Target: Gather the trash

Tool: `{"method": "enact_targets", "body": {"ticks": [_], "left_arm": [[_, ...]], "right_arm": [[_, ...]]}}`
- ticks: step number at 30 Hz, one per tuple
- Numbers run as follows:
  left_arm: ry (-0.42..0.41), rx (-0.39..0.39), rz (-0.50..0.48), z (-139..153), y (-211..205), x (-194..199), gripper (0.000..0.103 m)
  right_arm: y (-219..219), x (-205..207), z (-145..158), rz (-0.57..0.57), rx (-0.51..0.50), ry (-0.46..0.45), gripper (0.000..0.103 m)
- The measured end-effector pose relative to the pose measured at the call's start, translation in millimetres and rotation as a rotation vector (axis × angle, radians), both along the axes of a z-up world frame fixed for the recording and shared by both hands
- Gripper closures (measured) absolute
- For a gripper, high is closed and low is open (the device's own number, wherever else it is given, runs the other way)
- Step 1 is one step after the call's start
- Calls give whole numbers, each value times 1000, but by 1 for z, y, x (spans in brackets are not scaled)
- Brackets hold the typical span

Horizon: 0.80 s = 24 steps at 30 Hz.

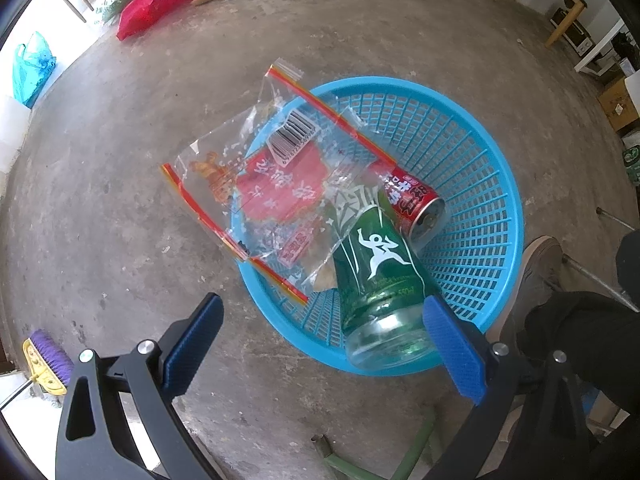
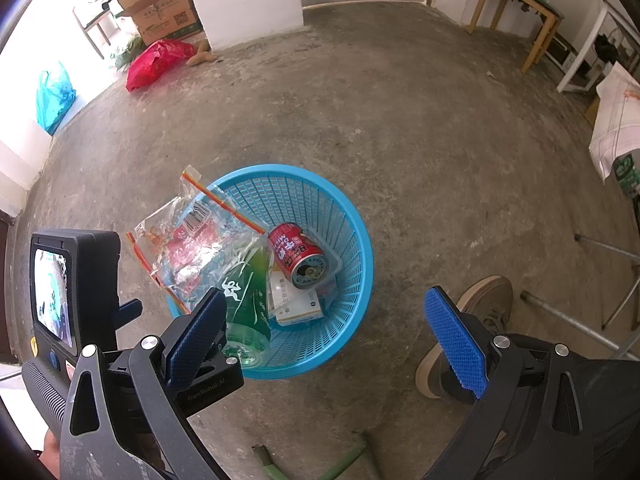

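Blue basket [image 1: 492, 184] on concrete floor [image 1: 120, 208] holds green bottle [image 1: 380, 264], red can [image 1: 416, 204], clear wrapper [image 1: 264, 176] draped over its rim, maybe a small carton [image 2: 296, 304]. Left tongs [image 1: 324, 348] spread wide, empty, right pad possibly touching bottle base. Right tongs [image 2: 324, 336] open, empty

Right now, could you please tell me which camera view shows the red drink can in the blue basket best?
The right wrist view: the red drink can lies fully exposed inside the blue plastic mesh basket, with its end visible. In the left wrist view, the can is partly hidden by the clear plastic wrapper and the green bottle.
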<state>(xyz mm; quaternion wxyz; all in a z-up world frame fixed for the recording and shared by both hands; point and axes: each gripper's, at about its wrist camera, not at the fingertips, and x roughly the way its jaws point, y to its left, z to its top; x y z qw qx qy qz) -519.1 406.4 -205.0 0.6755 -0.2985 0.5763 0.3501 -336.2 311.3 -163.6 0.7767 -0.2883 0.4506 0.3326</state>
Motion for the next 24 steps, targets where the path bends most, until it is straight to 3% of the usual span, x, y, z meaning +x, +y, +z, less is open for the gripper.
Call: {"method": "enact_targets", "body": {"ticks": [17,24], "left_arm": [[-1,26,-5,1,-2,4,5],[-88,39,11,7,-2,1,5]], "right_arm": [[1,0,0,-2,0,-1,8],[1,0,0,-1,-1,-1,8]]}}
